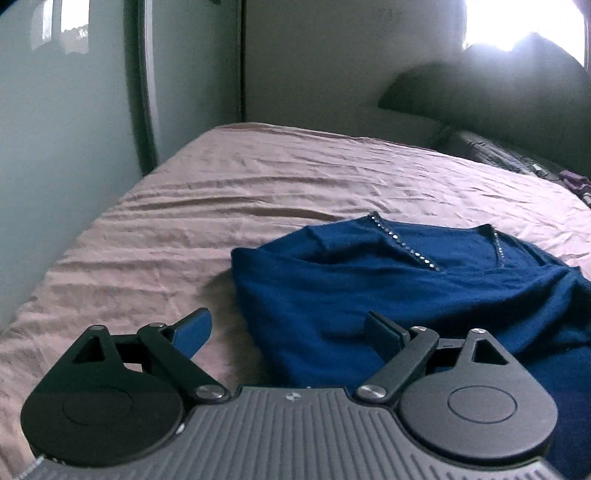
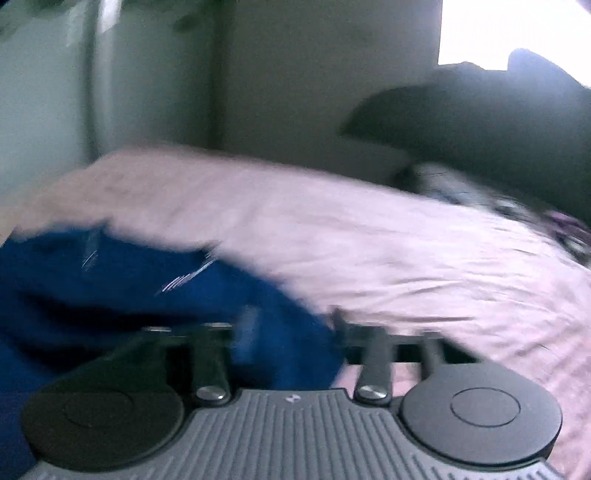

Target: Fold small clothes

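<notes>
A dark blue knit top (image 1: 388, 295) with a sparkly V neckline lies on the pink bedsheet (image 1: 221, 206), one side folded over. My left gripper (image 1: 288, 330) hovers at the top's left edge with its jaws wide apart. Its left finger (image 1: 192, 330) is over the sheet and its right finger (image 1: 384, 332) over the blue cloth, and nothing is pinched. The right wrist view is badly blurred. There the blue top (image 2: 129, 295) fills the lower left. My right gripper (image 2: 291, 326) is at the top's right edge, fingers apart, with blue cloth showing in the gap below them.
The bed runs to a wall and a pale glossy wardrobe door (image 1: 66, 110) on the left. A dark headboard or cushion (image 1: 498, 99) and dark bedding (image 1: 498, 155) sit at the far right under a bright window (image 1: 517, 22).
</notes>
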The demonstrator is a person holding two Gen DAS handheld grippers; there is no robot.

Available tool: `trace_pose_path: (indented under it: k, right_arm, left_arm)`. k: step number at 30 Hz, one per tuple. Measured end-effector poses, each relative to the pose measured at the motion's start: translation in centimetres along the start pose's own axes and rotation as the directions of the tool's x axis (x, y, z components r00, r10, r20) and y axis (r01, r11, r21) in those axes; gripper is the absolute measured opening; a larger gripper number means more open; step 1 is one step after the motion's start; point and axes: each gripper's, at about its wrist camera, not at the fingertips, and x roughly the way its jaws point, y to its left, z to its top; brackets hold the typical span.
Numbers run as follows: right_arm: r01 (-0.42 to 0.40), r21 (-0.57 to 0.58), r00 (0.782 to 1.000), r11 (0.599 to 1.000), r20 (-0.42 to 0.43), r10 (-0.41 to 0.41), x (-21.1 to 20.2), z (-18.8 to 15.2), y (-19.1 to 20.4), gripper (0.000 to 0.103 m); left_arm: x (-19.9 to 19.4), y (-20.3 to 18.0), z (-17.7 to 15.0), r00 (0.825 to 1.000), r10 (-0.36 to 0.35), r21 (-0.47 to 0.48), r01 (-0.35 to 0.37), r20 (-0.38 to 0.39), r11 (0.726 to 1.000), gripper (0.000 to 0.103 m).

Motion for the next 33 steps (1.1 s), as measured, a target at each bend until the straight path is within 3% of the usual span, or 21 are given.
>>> trace_pose_path:
  k: [2, 5, 6, 8, 9, 11, 12, 14, 16, 18, 20, 22, 24, 27, 28, 30, 33]
  right_arm:
    - [0.013, 0.079, 0.998, 0.997, 0.057, -0.017, -1.1, 0.2, -1.3, 0.068]
    - [-0.089, 0.055, 0.995, 0.994, 0.057, 0.086, -1.8, 0.2, -0.6, 0.068]
    - [-0.166, 0.035, 0.986, 0.985, 0.024, 0.166, -1.4, 0.1, 0.3, 0.068]
    - [-0.315, 0.022, 0.947, 0.949, -0.054, 0.316, -0.2, -0.5, 1.6, 0.067]
    - [-0.345, 0.010, 0.935, 0.938, -0.085, 0.345, 0.4, -0.7, 2.3, 0.067]
    - [-0.338, -0.039, 0.927, 0.940, -0.187, 0.325, 2.1, -1.7, 3.2, 0.070]
    - [-0.289, -0.048, 0.937, 0.956, -0.220, 0.272, 3.0, -2.1, 3.4, 0.070]
    - [-0.185, -0.023, 0.963, 0.982, -0.203, 0.176, 2.6, -2.4, 2.8, 0.070]
    - [-0.219, 0.053, 0.968, 0.974, -0.113, 0.224, 0.8, -1.9, 2.3, 0.070]
    - [-0.304, 0.083, 0.949, 0.949, -0.062, 0.309, 0.2, -1.4, 2.6, 0.070]
    - [-0.359, 0.064, 0.928, 0.931, -0.083, 0.363, 0.8, -0.9, 4.0, 0.073]
    - [-0.362, 0.034, 0.917, 0.932, -0.167, 0.362, 2.5, -1.5, 5.6, 0.073]
    - [-0.300, 0.024, 0.929, 0.954, -0.217, 0.298, 3.1, -2.2, 6.0, 0.073]
    - [-0.251, 0.070, 0.954, 0.965, -0.153, 0.259, 0.6, -2.8, 6.0, 0.073]
    - [-0.274, 0.072, 0.951, 0.959, -0.125, 0.282, -0.6, -3.0, 6.2, 0.075]
    - [-0.314, 0.038, 0.941, 0.949, -0.124, 0.316, -1.0, -3.5, 6.6, 0.089]
    - [-0.247, -0.042, 0.949, 0.968, -0.213, 0.233, -0.2, -5.0, 8.1, 0.091]
  left_arm:
    - [0.0, -0.2, 0.0, 1.000, -0.015, 0.014, 0.015, 0.007, 1.000, 0.093]
    - [0.8, -0.9, -0.2, 1.000, 0.010, 0.079, -0.009, -0.011, 0.997, 0.096]
    - [1.3, -1.2, -0.3, 0.999, 0.030, 0.103, -0.028, -0.021, 0.994, 0.096]
    - [2.6, -1.2, -0.9, 0.995, 0.090, 0.134, -0.085, -0.033, 0.987, 0.096]
    - [3.1, -0.9, -1.2, 0.992, 0.119, 0.139, -0.113, -0.041, 0.984, 0.096]
    - [3.7, 0.3, -1.6, 0.986, 0.156, 0.108, -0.149, -0.061, 0.983, 0.097]
    - [3.6, 1.0, -1.7, 0.987, 0.146, 0.077, -0.141, -0.068, 0.987, 0.097]
    - [2.8, 2.2, -1.6, 0.990, 0.121, 0.021, -0.120, -0.068, 0.993, 0.096]
    - [1.8, 2.1, -1.3, 0.992, 0.124, 0.008, -0.124, -0.039, 0.992, 0.093]
    - [1.0, 1.2, -0.8, 0.996, 0.091, 0.010, -0.091, -0.002, 0.996, 0.095]
    - [1.0, 0.0, -0.5, 1.000, 0.027, 0.013, -0.027, -0.002, 1.000, 0.096]
    - [1.4, -1.3, -0.7, 1.000, -0.012, 0.018, 0.012, -0.025, 1.000, 0.096]
    - [1.7, -2.3, -1.3, 0.998, 0.022, 0.033, -0.021, -0.055, 0.999, 0.095]
    - [0.7, -3.3, -2.5, 0.997, 0.065, 0.063, -0.062, -0.046, 0.996, 0.096]
    - [0.1, -3.6, -3.0, 0.998, 0.055, 0.074, -0.052, -0.031, 0.996, 0.097]
    - [0.0, -4.3, -3.7, 0.999, 0.046, 0.129, -0.043, -0.024, 0.991, 0.101]
    - [0.9, -4.7, -4.5, 0.992, 0.113, 0.178, -0.103, -0.051, 0.979, 0.100]
